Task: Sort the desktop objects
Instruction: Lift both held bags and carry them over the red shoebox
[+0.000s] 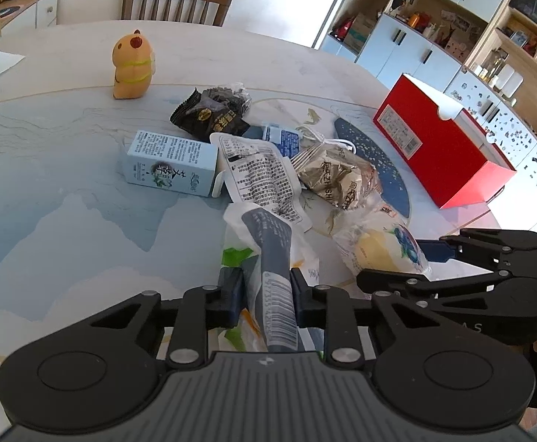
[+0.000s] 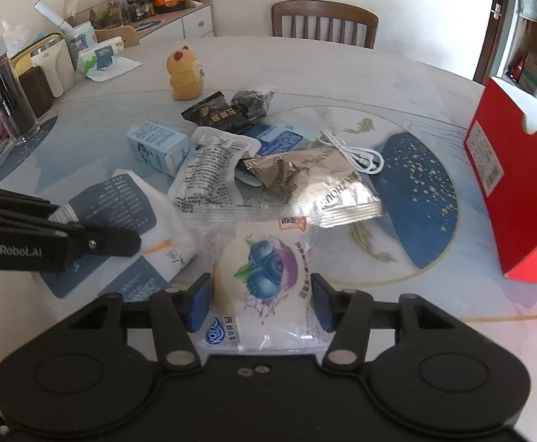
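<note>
Progress: sorting looks barely begun; nearly every item lies in one loose heap mid-table, and nothing can be seen inside the red box [image 1: 438, 143].
Capybara toy [image 1: 133, 66]: stands upright at far left, apart from the heap, untouched.
Blue-white carton [image 1: 171, 164]: lies on its side at the heap's left edge, touching the printed white pouch [image 1: 261, 176].
Left gripper [image 1: 266, 294]: pinching a white-and-grey wipes pack [image 1: 268, 254] by its grey fold, fingers pressed against it from both sides; the pack's far end reaches the heap.
Black snack packets [image 1: 213, 110]: at the heap's far side, unsorted.
Gold foil packet [image 2: 320, 188]: crumpled over the middle, overlapping the pouch and a blue sachet [image 2: 281, 138].
White cable [image 2: 357, 154]: coiled just behind the foil, loose.
Right gripper [image 2: 261, 302]: straddles the blueberry bun bag [image 2: 265, 272], blue pads at both its sides; whether they press it or only flank it, I cannot tell.
Red box: open top, standing at far right, well apart from the heap, likely one destination.
Left to do: judging by this, two items are in hand and everything else awaits moving.
</note>
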Motion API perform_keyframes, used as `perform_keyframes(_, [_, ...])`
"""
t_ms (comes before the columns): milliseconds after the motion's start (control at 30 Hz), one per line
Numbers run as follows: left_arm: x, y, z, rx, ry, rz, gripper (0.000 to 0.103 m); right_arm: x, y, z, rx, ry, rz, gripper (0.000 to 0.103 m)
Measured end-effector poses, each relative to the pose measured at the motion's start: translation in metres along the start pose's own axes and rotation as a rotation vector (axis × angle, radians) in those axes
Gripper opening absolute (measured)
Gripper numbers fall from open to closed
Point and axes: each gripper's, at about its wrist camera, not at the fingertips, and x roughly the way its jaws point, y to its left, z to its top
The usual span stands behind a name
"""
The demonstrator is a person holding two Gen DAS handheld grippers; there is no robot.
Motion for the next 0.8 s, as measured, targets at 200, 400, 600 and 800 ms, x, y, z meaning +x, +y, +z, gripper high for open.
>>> perform_keyframes(200, [-0.007, -0.001, 0.002, -0.030, -0.014, 0.000, 0.024, -0.012, -0.007, 0.000, 0.016, 0.004, 0.012, 0.054])
perform_keyframes(400, [-0.012, -0.015, 0.007, -0.028, -0.023, 0.001, 0.024, -0.025, -0.018, 0.006, 0.015, -0.002, 0.008, 0.054])
perform_keyframes(600, [-0.012, -0.039, 0.019, -0.045, -0.051, 0.030, 0.024, -0.039, -0.042, 0.016, 0.010, -0.038, 0.060, 0.053])
perform_keyframes(800, [-0.006, -0.075, 0.041, -0.062, -0.088, 0.040, 0.024, -0.060, -0.080, 0.034, -0.006, -0.088, 0.107, 0.053])
